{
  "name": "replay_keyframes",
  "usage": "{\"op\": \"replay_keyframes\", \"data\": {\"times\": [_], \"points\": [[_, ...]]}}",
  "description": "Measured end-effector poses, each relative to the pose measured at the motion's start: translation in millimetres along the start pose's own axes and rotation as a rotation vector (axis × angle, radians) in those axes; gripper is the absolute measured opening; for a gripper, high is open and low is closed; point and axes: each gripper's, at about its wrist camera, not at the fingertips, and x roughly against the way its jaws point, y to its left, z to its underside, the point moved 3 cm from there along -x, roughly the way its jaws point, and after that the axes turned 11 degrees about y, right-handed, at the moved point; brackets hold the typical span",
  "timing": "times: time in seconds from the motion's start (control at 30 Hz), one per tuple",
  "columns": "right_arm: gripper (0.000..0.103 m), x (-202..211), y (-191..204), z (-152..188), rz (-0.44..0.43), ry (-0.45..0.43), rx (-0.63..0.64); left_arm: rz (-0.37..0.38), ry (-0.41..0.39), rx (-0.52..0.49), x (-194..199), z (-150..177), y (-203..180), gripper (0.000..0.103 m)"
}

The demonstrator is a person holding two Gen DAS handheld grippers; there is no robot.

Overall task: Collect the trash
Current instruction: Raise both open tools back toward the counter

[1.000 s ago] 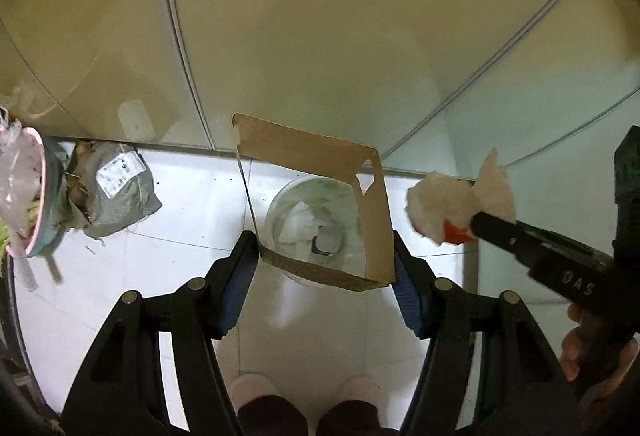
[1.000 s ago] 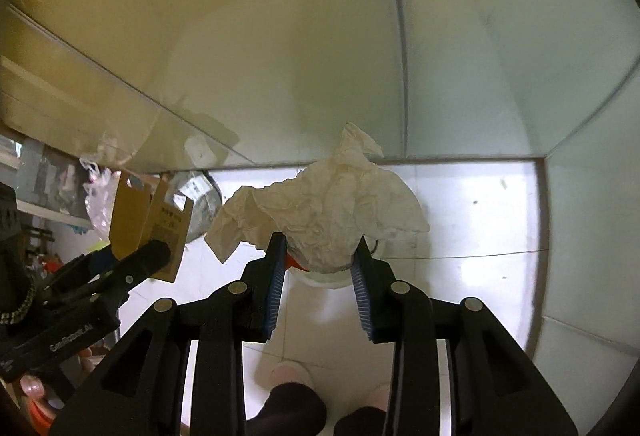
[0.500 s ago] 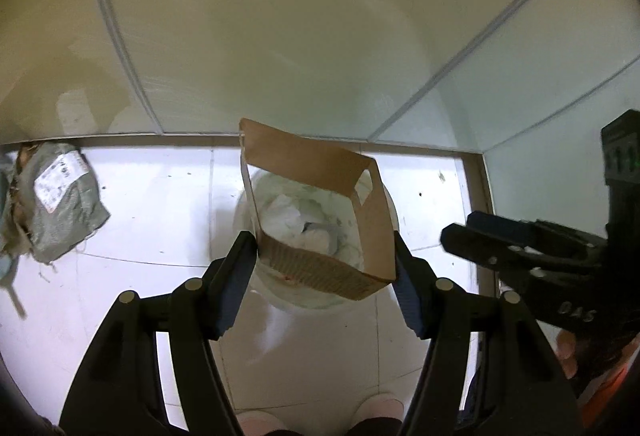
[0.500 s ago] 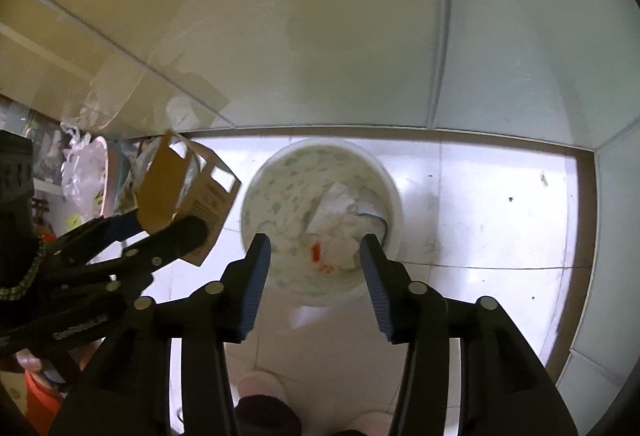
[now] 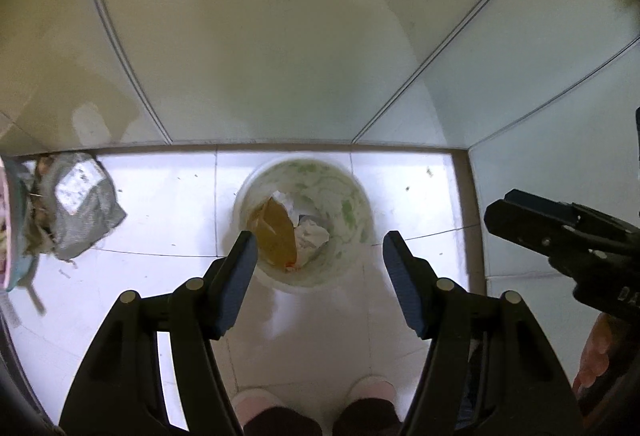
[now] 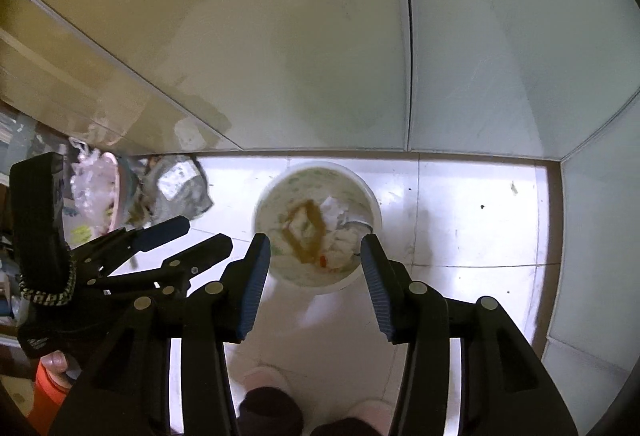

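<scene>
Both my hand-held grippers, left & right, released, empty over bin; next: grab grey bag by its bulk.

Bin mouth open from above; wall close behind; grey bag left; floor right bare.

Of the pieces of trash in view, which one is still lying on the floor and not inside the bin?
The grey crumpled bag with a white label, lying on the tiles left of the bin. The brown cardboard and white tissue are inside it.
</scene>
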Motion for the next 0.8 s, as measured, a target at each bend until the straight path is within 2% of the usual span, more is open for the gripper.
{"op": "replay_keyframes", "data": {"times": [0.17, 0.53, 0.8], "points": [[0.044, 64, 34, -1, 0.007, -0.016, 0.012, -0.01, -0.034, 0.013, 95, -1, -18, 0.064], [0.044, 247, 106, -1, 0.026, -0.095, -0.007, -0.005, -0.112, 0.017, 312, 1, -59, 0.064], [0.044, 377, 151, 7, 0.058, -0.249, -0.032, -0.011, -0.216, -0.062, 452, 0, -83, 0.064]]}}
